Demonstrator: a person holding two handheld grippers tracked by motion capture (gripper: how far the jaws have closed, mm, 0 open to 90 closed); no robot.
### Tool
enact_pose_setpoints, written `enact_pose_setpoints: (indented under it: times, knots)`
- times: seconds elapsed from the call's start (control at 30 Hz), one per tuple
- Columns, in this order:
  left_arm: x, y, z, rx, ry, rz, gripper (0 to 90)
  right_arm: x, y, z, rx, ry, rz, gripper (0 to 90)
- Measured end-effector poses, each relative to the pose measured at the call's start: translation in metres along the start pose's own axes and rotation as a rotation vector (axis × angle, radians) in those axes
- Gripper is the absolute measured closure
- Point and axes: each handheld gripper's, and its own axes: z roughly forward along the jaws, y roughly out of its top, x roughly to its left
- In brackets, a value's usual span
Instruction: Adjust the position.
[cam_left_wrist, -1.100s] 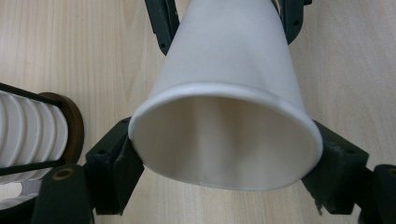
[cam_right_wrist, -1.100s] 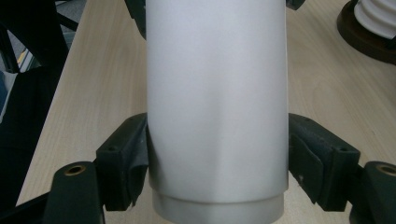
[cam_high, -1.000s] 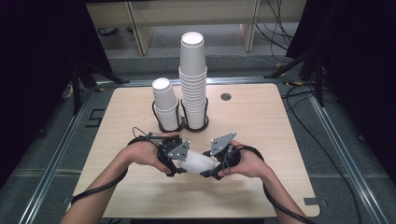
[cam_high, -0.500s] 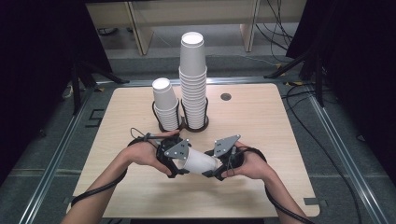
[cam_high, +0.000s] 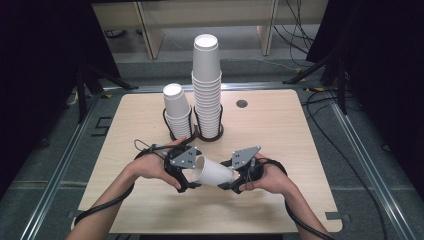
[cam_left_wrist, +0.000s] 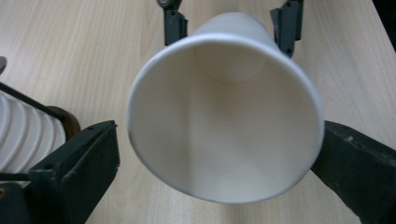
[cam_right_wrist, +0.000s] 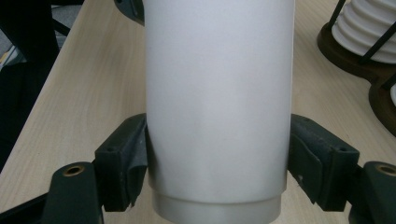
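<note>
The right gripper (cam_high: 235, 177) is seen clamped on the base end of a white paper cup (cam_high: 215, 172), both pads pressed flat against its wall in the right gripper view (cam_right_wrist: 217, 116). The cup is held on its side just above the near middle of the wooden table (cam_high: 280, 130), its mouth turned toward the left gripper (cam_high: 192, 175). That gripper's jaws have just been opening and are shown spread wide, with the rim of the cup (cam_left_wrist: 224, 116) between them; a gap is visible at one jaw, while contact at the other cannot be made out. No brand, label or writing can be read on the cup or the tools. Behind the hands, a short cup stack (cam_high: 177, 112) and a tall cup stack (cam_high: 207, 85) are set side by side in dark wire holders. A small dark disc (cam_high: 242, 104) is set in the tabletop beyond them. The person's forearms are cut off at the bottom edge, and the surroundings are lost in darkness.
</note>
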Motion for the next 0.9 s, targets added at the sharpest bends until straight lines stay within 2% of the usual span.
enact_pose_setpoints:
  times: [0.07,0.1,0.23,0.27,0.33,0.37,0.43,0.47,0.5,0.67,0.73,0.9]
  knots:
    - [0.000,-0.003,0.001,-0.024,0.007,-0.024,0.8,0.000,-0.001,-0.002,-0.016,-0.012,-0.010,26.6]
    - [0.001,-0.005,0.001,-0.030,0.002,-0.029,0.7,0.000,-0.001,-0.002,-0.016,-0.004,0.001,26.6]
    - [0.001,-0.013,0.003,-0.104,0.008,-0.101,0.1,0.000,-0.004,-0.005,-0.038,-0.027,0.009,26.5]
    - [0.001,-0.014,0.002,-0.103,0.009,-0.106,0.0,0.000,-0.005,-0.006,-0.042,-0.025,0.011,26.5]
    - [0.002,-0.018,0.003,-0.133,0.019,-0.135,0.0,0.000,-0.006,-0.007,-0.056,-0.036,0.013,26.5]
    - [0.002,-0.019,0.004,-0.149,0.016,-0.162,0.0,0.000,-0.007,-0.008,-0.063,-0.039,0.014,26.5]
    - [0.002,-0.023,0.005,-0.174,0.028,-0.189,0.0,0.000,-0.008,-0.009,-0.079,-0.046,0.017,26.4]
    - [0.002,-0.024,0.007,-0.192,0.031,-0.211,0.0,-0.001,-0.008,-0.010,-0.081,-0.055,0.003,26.4]
    - [0.003,-0.026,0.007,-0.186,0.033,-0.216,0.0,-0.001,-0.009,-0.010,-0.087,-0.053,0.016,26.4]
    - [-0.001,-0.030,0.013,-0.251,0.034,-0.274,0.0,0.000,-0.011,-0.010,-0.105,-0.062,0.026,26.3]
    - [-0.001,-0.032,0.013,-0.244,0.042,-0.277,0.0,-0.001,-0.012,-0.011,-0.114,-0.067,0.028,26.3]
    - [-0.003,-0.035,0.015,-0.277,0.057,-0.314,0.0,-0.001,-0.013,-0.011,-0.124,-0.083,0.016,26.2]
